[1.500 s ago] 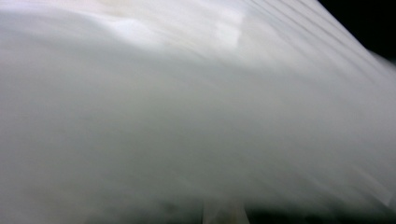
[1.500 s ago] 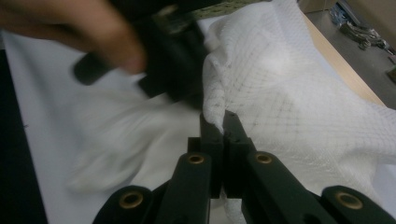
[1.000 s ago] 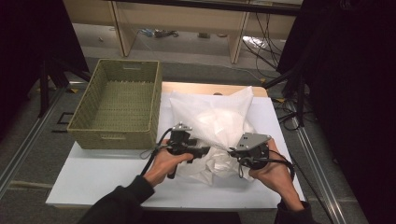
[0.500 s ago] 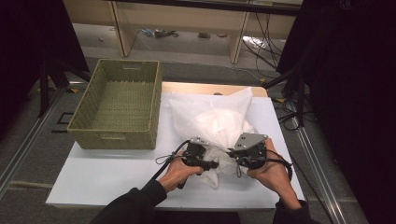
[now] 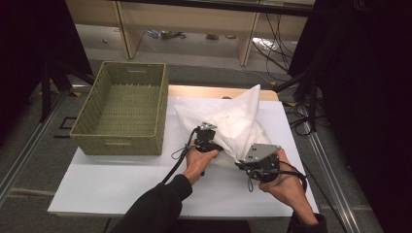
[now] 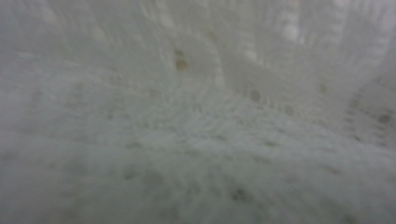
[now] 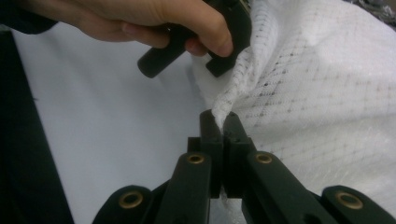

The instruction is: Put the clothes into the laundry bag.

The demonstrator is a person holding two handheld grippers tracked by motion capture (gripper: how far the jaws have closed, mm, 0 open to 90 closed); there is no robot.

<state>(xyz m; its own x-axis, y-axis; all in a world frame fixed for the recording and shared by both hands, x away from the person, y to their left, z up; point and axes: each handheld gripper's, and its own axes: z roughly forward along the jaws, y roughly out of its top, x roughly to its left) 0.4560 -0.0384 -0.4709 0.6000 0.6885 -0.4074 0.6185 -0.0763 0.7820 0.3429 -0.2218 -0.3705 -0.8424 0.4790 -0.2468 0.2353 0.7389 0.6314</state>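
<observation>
The white woven sack (image 5: 233, 119) is made of a thin, semi-translucent mesh fabric with a fine grid weave; small dark flecks show through the weave in both gripper views. It lies crumpled on the white worktop (image 5: 111, 179), just right of the green wicker basket (image 5: 124, 104), with one corner standing up in a peak at the far side.

Right gripper (image 7: 223, 122): the jaws are pressed together and pinch a bunched fold of the sack's near edge. The fabric rises from between the jaw tips and spreads up and to the right. In the high view this gripper (image 5: 243, 164) sits at the sack's near right corner, held by the right hand (image 5: 284, 182).

Left gripper (image 5: 216, 145): it is held by the left hand (image 5: 199, 158) and pushed against the sack's near left edge. Its jaws have just been opening a little after closing. The left gripper view is blurred fabric (image 6: 196, 116) at very close range, and whether the jaws clamp the sack cannot be told.

The two grippers are near each other along the sack's near edge.
</observation>
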